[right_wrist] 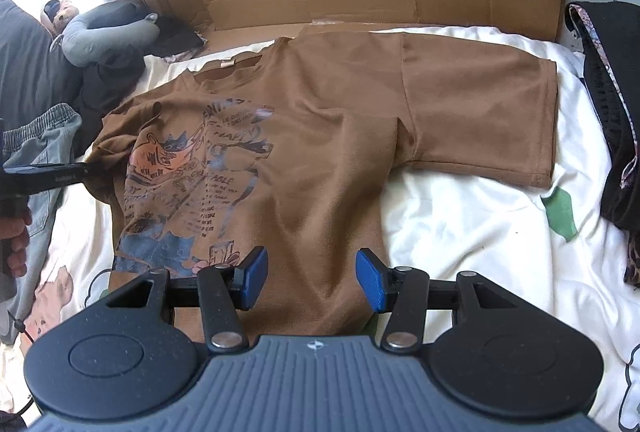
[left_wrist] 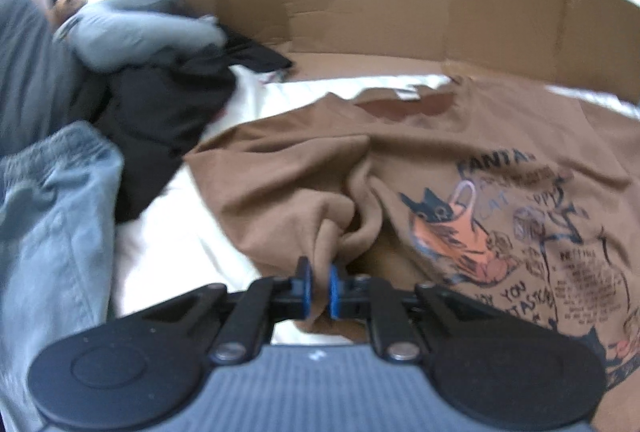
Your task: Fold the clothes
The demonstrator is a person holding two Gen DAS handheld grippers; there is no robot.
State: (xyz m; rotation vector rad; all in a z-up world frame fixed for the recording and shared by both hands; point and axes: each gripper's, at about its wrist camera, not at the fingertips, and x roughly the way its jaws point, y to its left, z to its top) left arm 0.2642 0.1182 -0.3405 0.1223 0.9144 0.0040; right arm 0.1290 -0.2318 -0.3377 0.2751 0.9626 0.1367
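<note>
Brown T-shirt point(right_wrist: 320, 120) lies print-up on the white bedsheet point(right_wrist: 460, 232), filling the centre of the right wrist view; its collar points to the upper left, and one sleeve point(right_wrist: 480, 112) is spread flat at right of frame.

My left hand-held gripper point(left_wrist: 318, 286) is clenched on a bunched fold of the shirt's other side, low centre in the left wrist view; the cloth puckers toward the pads. In the right wrist view it enters from the left edge. My right hand-held gripper point(right_wrist: 312, 280) is released, jaws wide, hovering over the shirt's lower part at bottom centre and touching nothing that I can see.

Judgement: the side fold is in hand. Next, the pinched edge needs carrying across the print toward the middle, the right gripper pinning or smoothing the body.

Other clothes point(left_wrist: 52, 200) are piled at left.
</note>
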